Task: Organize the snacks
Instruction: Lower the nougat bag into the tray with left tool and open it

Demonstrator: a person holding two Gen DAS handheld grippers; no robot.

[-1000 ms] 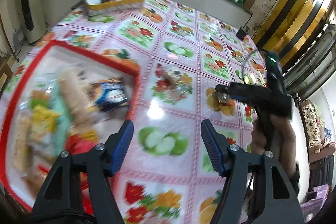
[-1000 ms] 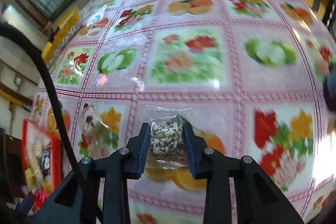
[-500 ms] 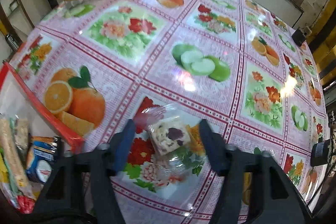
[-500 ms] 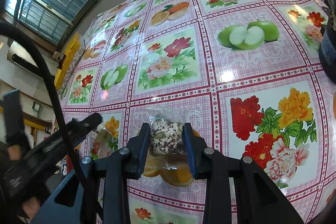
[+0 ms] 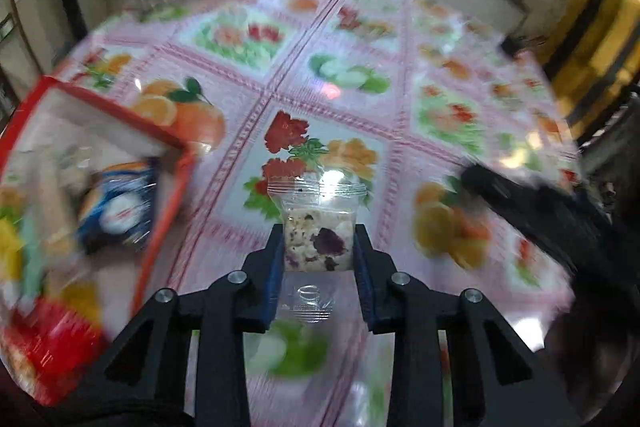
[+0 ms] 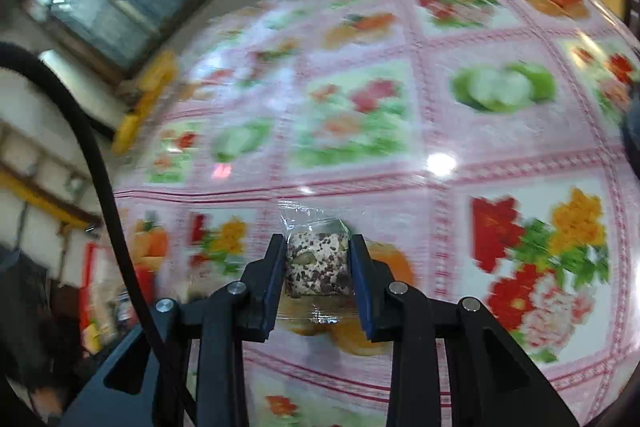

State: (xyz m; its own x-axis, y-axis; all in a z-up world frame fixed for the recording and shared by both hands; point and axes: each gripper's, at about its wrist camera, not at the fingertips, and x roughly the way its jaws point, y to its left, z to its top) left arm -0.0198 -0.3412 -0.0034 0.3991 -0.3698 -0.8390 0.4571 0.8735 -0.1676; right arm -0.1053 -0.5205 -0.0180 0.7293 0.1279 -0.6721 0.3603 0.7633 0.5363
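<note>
Fingers of your left gripper [image 5: 319, 251] pinch a purple-flecked nougat packet [image 5: 318, 241] between their pads, red snack tray [image 5: 166, 215] off to their left. Your right gripper [image 6: 319, 267] clamps a chocolate-flecked nougat packet [image 6: 318, 267] likewise, above the floral tablecloth [image 6: 440, 115].

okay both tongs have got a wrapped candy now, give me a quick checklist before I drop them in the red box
1. Left tongs gripping the purple-speckled candy: ok, pads press both sides.
2. Right tongs gripping the dark-speckled candy: ok.
3. Red box in view of the left camera: ok, to the left, close by.
4. Room in the red box: cannot tell, it already holds several packets and the picture is blurred.
5. Wrappers intact: cannot tell.
6. Tongs clear of each other: ok, the right tongs sit apart at the right edge of the left view.
</note>
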